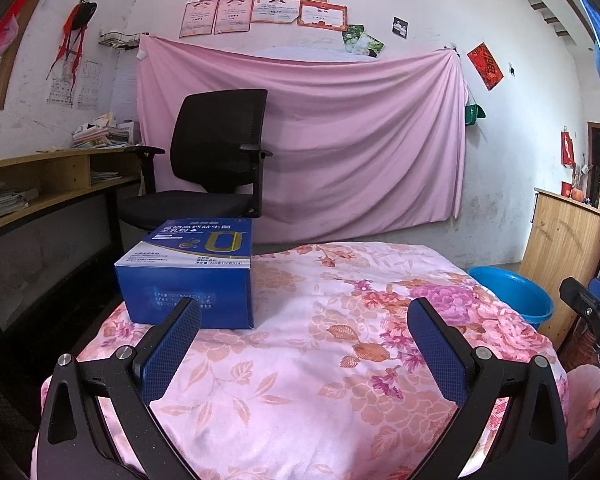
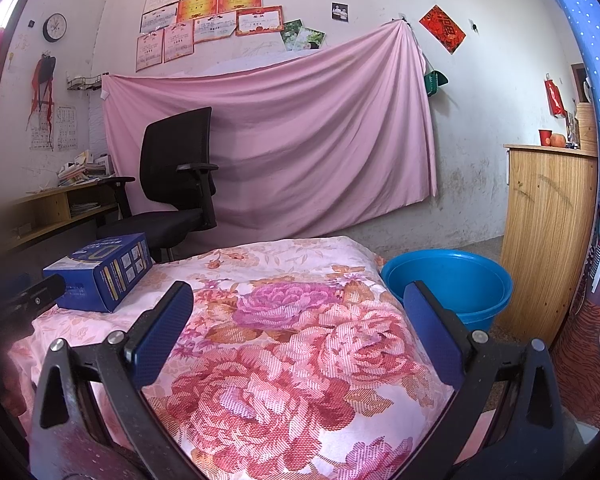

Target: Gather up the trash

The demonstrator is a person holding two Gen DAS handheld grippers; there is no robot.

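Observation:
A blue cardboard box (image 1: 188, 272) with white and gold print lies on a pink floral cloth (image 1: 320, 360) that covers a low surface. My left gripper (image 1: 304, 312) stands open just in front of the box and a little to its right, nothing between its fingers. In the right wrist view the same blue box (image 2: 100, 272) sits at the left, with the left gripper's black body beside it. My right gripper (image 2: 298, 296) is open over the floral cloth (image 2: 300, 360), empty. A blue plastic basin (image 2: 452, 284) stands on the floor past the cloth's right edge; the blue basin (image 1: 512, 292) also shows in the left wrist view.
A black office chair (image 1: 212, 160) stands behind the box, next to a wooden desk (image 1: 52, 176) with stacked papers. A pink sheet (image 1: 320, 140) hangs on the far wall. A wooden cabinet (image 2: 548, 232) stands right of the basin. A hand shows at the right edge.

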